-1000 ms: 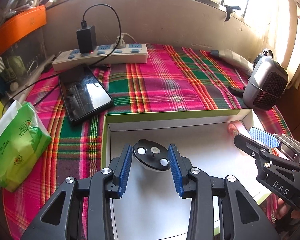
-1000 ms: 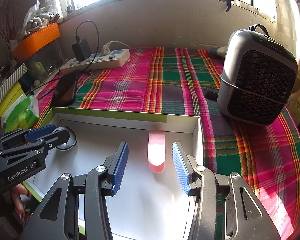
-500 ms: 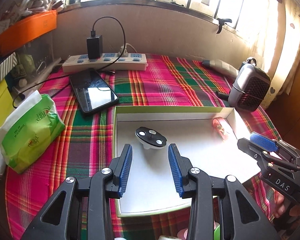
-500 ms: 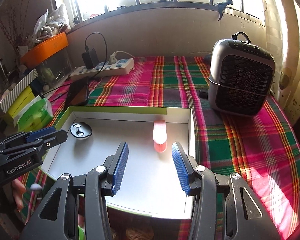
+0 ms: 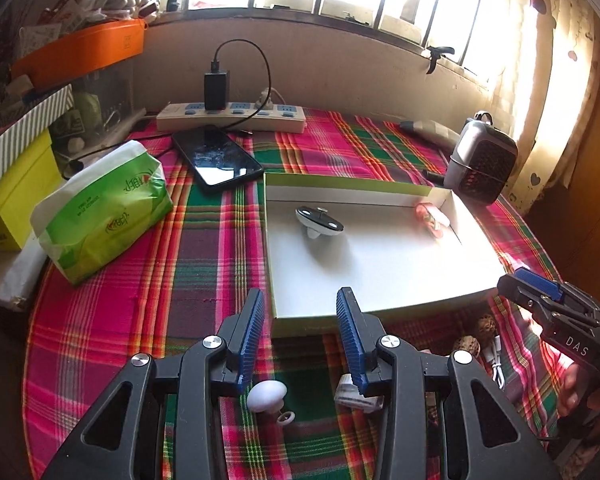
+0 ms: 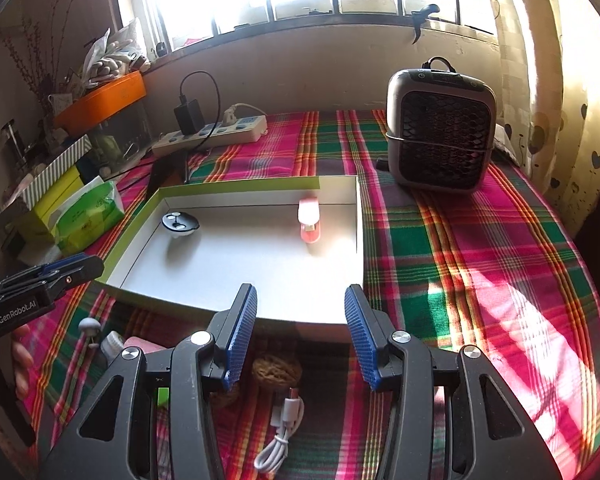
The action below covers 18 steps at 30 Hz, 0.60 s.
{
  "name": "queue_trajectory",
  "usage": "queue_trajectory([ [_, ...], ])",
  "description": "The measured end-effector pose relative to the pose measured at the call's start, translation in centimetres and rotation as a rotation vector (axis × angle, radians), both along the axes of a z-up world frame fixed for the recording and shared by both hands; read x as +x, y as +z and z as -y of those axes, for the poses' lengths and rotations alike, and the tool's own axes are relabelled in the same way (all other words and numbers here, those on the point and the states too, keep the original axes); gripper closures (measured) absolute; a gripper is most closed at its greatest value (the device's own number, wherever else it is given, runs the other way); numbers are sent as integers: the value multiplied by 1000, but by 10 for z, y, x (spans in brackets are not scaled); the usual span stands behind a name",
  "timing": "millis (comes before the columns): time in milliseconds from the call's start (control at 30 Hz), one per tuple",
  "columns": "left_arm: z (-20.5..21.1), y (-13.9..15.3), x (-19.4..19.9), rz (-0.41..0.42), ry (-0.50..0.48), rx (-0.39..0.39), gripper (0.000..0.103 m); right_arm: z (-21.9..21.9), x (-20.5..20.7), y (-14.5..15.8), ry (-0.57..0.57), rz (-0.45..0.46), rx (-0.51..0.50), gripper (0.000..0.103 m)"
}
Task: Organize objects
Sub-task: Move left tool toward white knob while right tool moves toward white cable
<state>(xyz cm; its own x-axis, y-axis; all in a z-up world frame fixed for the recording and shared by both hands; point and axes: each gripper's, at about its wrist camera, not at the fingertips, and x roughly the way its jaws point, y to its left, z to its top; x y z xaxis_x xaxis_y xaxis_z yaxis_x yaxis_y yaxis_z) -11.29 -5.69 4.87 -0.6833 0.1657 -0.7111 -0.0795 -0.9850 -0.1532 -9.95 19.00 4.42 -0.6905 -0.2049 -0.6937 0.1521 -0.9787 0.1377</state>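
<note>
A shallow white box with a green rim [image 5: 348,182] [image 6: 236,190] lies on the plaid cloth. In it sit a black round gadget [image 5: 319,221] [image 6: 179,222] and a pink stick-shaped item [image 5: 429,216] [image 6: 309,220]. My left gripper [image 5: 300,334] is open and empty, held in front of the box's near edge. My right gripper [image 6: 300,338] is open and empty, also short of the box. Under the grippers lie a white knob [image 5: 267,396] [image 6: 89,325], a walnut [image 6: 277,372] [image 5: 466,347] and a coiled white cable [image 6: 282,428].
A green tissue pack [image 5: 104,210], a black phone [image 5: 217,158] and a power strip with charger [image 5: 231,114] lie left and behind the box. A grey mini heater [image 6: 440,126] [image 5: 482,166] stands at the right. Boxes [image 5: 16,184] crowd the left edge.
Both grippers have drawn back and up from inside the box, leaving the black gadget and the pink item in it. Small items on the cloth in front have come into view.
</note>
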Motion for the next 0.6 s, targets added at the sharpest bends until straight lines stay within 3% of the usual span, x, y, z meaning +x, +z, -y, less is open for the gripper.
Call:
queue_trajectory([
  [600,36,-21,48,25,29,54,67,-6,48,-20,-11,32,-8,56],
])
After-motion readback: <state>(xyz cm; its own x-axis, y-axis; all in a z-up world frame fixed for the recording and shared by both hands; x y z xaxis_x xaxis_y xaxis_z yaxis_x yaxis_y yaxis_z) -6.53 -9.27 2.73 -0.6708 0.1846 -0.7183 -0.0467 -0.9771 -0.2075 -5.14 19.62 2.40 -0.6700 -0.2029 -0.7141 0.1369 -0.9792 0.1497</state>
